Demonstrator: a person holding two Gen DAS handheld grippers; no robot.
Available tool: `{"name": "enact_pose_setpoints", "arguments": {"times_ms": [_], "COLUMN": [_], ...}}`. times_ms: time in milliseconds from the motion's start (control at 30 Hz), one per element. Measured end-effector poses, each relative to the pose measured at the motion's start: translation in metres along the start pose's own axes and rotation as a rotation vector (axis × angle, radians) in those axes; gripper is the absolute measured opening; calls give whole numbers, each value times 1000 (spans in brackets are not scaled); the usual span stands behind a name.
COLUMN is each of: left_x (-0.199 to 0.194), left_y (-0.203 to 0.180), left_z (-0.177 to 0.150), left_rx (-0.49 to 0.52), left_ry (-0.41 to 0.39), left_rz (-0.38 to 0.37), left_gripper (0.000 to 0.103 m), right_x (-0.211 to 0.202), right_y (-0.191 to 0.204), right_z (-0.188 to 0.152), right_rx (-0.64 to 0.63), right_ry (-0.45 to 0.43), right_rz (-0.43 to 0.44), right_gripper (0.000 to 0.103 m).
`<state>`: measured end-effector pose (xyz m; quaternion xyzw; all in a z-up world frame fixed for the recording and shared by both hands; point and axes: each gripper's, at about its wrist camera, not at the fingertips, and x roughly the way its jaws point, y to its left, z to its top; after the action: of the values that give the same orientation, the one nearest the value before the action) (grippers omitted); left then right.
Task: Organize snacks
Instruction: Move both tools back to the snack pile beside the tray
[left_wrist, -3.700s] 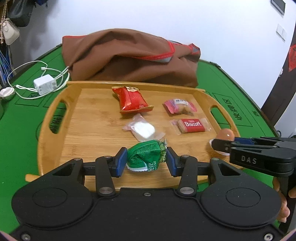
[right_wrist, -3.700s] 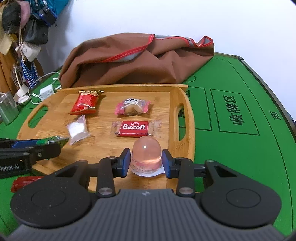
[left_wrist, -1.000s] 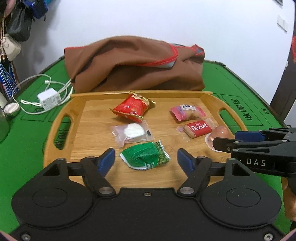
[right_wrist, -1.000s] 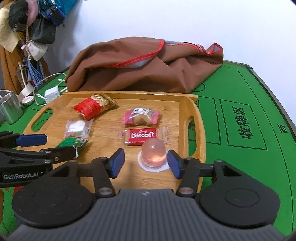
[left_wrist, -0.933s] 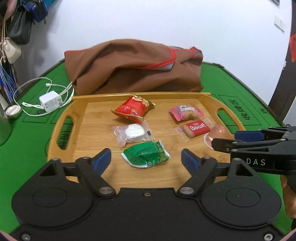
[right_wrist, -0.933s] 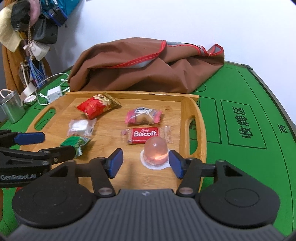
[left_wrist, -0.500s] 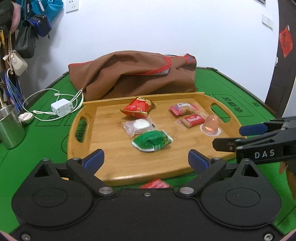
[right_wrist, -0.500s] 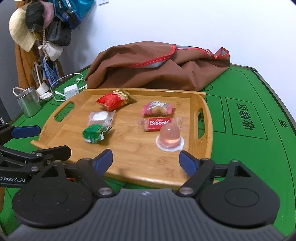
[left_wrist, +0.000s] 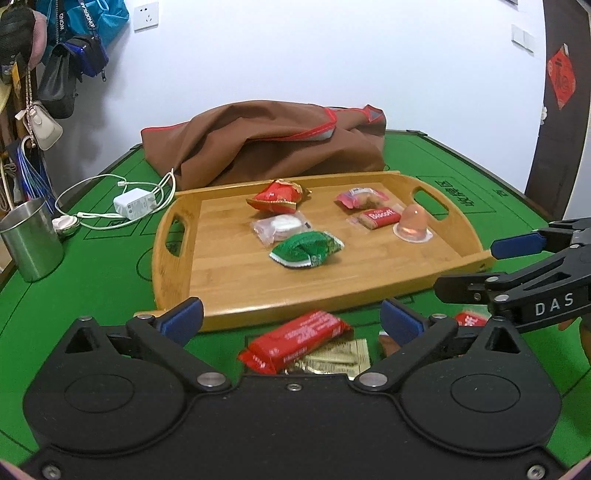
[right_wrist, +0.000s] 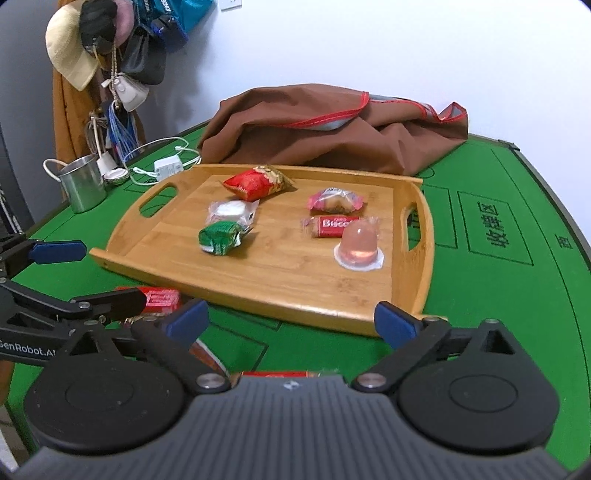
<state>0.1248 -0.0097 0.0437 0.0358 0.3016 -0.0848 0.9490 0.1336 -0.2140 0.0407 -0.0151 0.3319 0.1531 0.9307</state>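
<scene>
1. A wooden tray (left_wrist: 173, 273) lay on the green table (left_wrist: 92, 266), in front of a brown bag (left_wrist: 266, 144).
2. Six snacks lay on the tray: a red packet (left_wrist: 275, 195), a pink sweet (left_wrist: 360, 197), a biscuit (left_wrist: 380, 216), a white sweet (left_wrist: 280, 229), a green packet (left_wrist: 306, 253) and a jelly cup (left_wrist: 413, 223) standing upright near the tray's right handle.
3. The left gripper (left_wrist: 291, 319) hung over the table just in front of the tray, its jaws opening wide with nothing between the pads.
4. Below it, off the tray, a red bar (left_wrist: 295, 341) lay partly over a gold packet (left_wrist: 340, 358).
5. The right gripper (right_wrist: 291, 319) was also opening, nothing pinched, over the green cloth at the tray's near edge.
6. A metal cup (left_wrist: 31, 242) and a white charger (left_wrist: 135, 203) with its cable sat to the left of the tray.
</scene>
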Motion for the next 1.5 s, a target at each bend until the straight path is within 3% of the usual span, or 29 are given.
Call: {"name": "enact_pose_setpoints", "arguments": {"times_ms": [533, 1367, 1500], "left_x": [-5, 11, 13], "left_y": [4, 7, 8], "left_z": [-22, -39, -38], "left_rx": [6, -27, -52], "left_ry": [35, 106, 121], "left_rz": [-4, -25, -44], "left_gripper": [102, 102, 97], "right_x": [-11, -5, -5], "right_y": [9, 5, 3], "right_z": [-28, -44, -45], "right_rx": [-28, -1, 9], "right_ry": [40, 77, 77], "right_rz": [11, 37, 39], "right_gripper": [103, 103, 103]}}
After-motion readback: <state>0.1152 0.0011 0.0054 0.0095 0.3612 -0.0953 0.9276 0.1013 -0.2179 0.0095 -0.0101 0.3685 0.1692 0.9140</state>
